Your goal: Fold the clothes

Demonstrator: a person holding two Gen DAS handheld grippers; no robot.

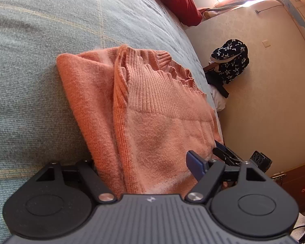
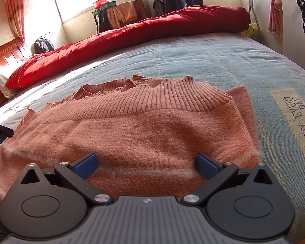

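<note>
- On the bed, near edge: orange knit sweater lies folded over on itself, ribbed hem band on top, wavy edge layers showing at the far side, one lower layer sticking out at the right.
- Right gripper is spread wide, blue pads either side of the sweater's near edge, low over the knit; nothing pinched.
- Left gripper is at the sweater's left end; only one blue pad shows, the other side is hidden behind the cloth. Arms look splayed, so I judge it spread, with fabric between the jaws but not clamped.
- The other gripper's tip shows at the right in the left wrist view and at the far left edge in the right wrist view, so the two stand near each other around the sweater's left near corner.
- Stage: fits either a mid-fold pause or a done fold just let go; can't settle which.
- If another fold is taken: grab all layers at the near edge together, both grippers level, keep the hem band flat, and don't drag the fuzzy knit across the bedspread.
- Risk: the loose knit sags and the layers slip apart if only the top ply is caught.
- Containers: none in use. Red duvet is rolled at the far side; a star-print bag sits off the bed by the wall, contents not visible.
</note>
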